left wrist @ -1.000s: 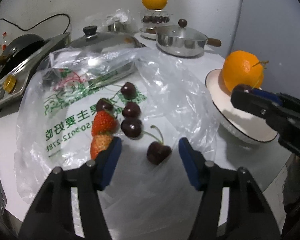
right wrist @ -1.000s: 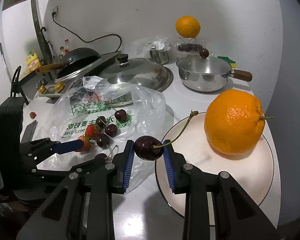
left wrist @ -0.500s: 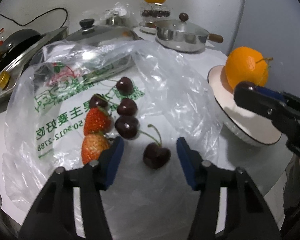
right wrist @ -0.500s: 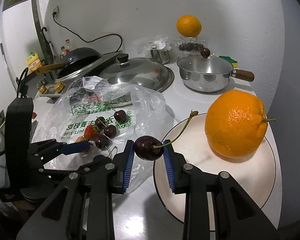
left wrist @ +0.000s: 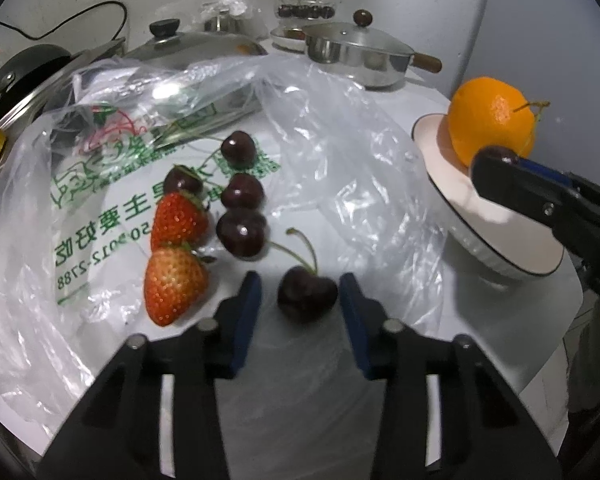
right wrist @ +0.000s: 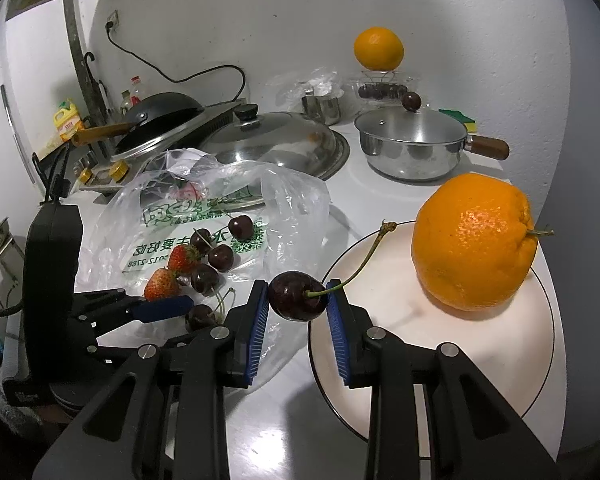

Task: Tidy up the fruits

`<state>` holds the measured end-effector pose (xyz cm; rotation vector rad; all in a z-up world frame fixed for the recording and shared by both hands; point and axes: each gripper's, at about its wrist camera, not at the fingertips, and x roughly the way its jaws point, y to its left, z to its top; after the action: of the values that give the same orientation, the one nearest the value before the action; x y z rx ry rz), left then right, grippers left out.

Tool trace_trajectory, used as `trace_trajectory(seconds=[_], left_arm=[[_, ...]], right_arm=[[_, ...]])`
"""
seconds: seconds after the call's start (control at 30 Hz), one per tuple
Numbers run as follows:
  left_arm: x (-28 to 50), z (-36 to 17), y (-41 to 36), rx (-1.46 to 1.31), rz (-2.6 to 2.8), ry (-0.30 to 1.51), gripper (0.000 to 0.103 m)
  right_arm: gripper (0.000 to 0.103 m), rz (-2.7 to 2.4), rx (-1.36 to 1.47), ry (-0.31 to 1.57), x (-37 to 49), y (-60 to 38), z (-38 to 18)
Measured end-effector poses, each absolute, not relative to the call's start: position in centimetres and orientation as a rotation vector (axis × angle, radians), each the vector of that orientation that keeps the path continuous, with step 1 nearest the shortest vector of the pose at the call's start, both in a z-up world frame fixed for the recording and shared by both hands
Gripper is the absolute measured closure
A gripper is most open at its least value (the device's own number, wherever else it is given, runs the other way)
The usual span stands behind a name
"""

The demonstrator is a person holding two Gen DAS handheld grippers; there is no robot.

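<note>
Left wrist view: left gripper (left wrist: 300,300) low in frame, black arms with blue pads, jaws closing around a dark red stemmed cherry (left wrist: 307,294); right pad about touching the fruit, a sliver of gap at the left pad. Cherry lying on a crinkled clear plastic bag with green print (left wrist: 100,216), spread over the white tabletop (left wrist: 472,300). Just beyond the jaws, four more dark cherries (left wrist: 242,234) in a loose row, and two red strawberries (left wrist: 176,284), one behind the other, at their left. To the right, a white round plate with a dark rim (left wrist: 500,240) bearing a large orange with a short stem (left wrist: 492,124). Right gripper (left wrist: 496,160) reaching in from the right edge over that plate, a dark fruit just showing at its tip. At the back, a lidded steel saucepan with a wooden handle (left wrist: 360,60) and a domed steel lid with a black knob (left wrist: 196,44).

Right wrist view: right gripper (right wrist: 298,304) with jaws narrow, clamped on a second dark cherry with a long green stem (right wrist: 298,296), stem arching up to the right above the plate's (right wrist: 380,380) near left rim. Held cherry raised, clear of both plate and bag. Orange (right wrist: 474,240) sitting on the far right part of the plate, apart from the held fruit. Left gripper (right wrist: 180,310) seen side-on at the left, tips down at the bag's near edge over a cherry (right wrist: 198,316).
</note>
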<state>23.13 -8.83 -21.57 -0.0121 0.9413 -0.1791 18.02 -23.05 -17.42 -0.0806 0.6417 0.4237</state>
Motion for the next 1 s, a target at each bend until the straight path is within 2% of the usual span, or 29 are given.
trace_trajectory(seconds=[0.1, 1.0], left_arm=[[23.1, -21.5, -8.9, -0.021, -0.194, 0.942, 0.072], [20.9, -15.9, -9.7, -0.035, -0.245, 0.837, 0.073]], right_arm=[[0.071, 0.420, -0.082, 0.640, 18.0, -23.1, -17.3], [0.071, 0.381, -0.087, 0.590, 16.4, -24.5, -15.2]])
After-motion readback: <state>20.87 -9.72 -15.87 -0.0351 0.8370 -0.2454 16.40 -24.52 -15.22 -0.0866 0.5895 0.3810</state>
